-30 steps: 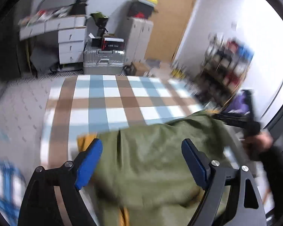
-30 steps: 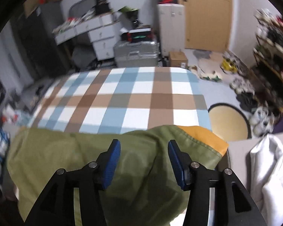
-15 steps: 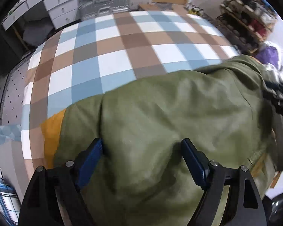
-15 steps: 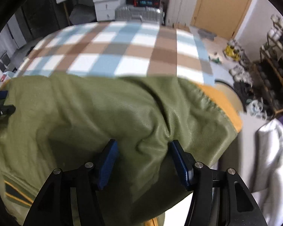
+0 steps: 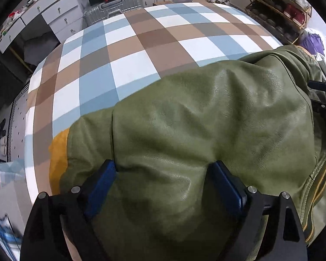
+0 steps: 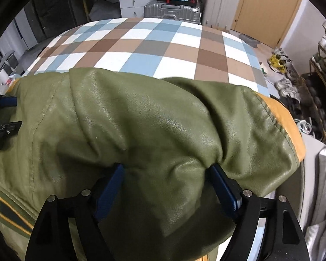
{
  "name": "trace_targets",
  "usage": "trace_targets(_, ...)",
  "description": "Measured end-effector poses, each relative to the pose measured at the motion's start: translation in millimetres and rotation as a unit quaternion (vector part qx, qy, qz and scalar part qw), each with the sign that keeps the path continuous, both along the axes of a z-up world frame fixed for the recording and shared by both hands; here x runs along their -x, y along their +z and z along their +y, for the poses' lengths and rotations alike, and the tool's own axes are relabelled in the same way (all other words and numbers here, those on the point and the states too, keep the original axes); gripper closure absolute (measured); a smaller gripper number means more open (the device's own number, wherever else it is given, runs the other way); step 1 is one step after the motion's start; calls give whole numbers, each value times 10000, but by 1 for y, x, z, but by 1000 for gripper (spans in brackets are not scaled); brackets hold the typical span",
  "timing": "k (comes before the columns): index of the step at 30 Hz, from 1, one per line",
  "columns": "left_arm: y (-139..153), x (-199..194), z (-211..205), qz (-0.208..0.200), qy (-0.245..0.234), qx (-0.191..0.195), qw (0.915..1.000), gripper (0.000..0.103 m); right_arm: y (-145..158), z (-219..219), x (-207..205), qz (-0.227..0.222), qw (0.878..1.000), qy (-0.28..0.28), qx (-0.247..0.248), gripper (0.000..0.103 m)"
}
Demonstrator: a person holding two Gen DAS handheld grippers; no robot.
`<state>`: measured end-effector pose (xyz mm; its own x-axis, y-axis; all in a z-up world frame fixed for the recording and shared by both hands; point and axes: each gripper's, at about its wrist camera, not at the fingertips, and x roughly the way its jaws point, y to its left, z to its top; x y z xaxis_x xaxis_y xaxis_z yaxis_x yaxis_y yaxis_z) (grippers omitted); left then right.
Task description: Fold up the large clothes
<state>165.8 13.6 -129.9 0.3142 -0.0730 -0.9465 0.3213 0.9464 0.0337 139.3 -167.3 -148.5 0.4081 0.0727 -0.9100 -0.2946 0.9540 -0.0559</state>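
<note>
A large olive-green leather jacket (image 5: 206, 119) with orange lining and a striped hem lies bunched across the near part of a checked bed (image 5: 141, 43). My left gripper (image 5: 163, 174) has its jaws wide apart, pressed down into the jacket with a fold bulging between them. My right gripper (image 6: 167, 178) stands the same way on the jacket's (image 6: 141, 119) other side, jaws wide and a fold between them. The orange lining (image 6: 289, 121) shows at the right edge. Each gripper's body shows at the edge of the other's view.
The checked cover (image 6: 154, 50) stretches beyond the jacket. A silver suitcase (image 6: 171, 10), white drawers (image 5: 60, 17) and a wooden door (image 6: 267, 8) stand behind. Shoe racks (image 5: 280, 10) line the right. White cloth (image 6: 321, 191) hangs at the near right.
Both grippers have dropped from above the bed down into the jacket, tilting toward it. The jacket now fills the near part of both views, and its folds bulge between the jaws.
</note>
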Motion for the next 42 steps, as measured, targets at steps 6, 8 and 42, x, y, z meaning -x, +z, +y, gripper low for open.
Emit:
trace_targets(6,-3,-37,13,120,111,-41,9999,10,2,9,-21,-191,9996,-124,-194,21)
trace_targets(8,-4,-53,19,110,164,-86,9998,9,2,16,-36,-226,9994,-149,-208,21)
trace_targets(42,17,14,7,-613,317,851,9940,38,25,54,-24,-574,9951,801,81,59)
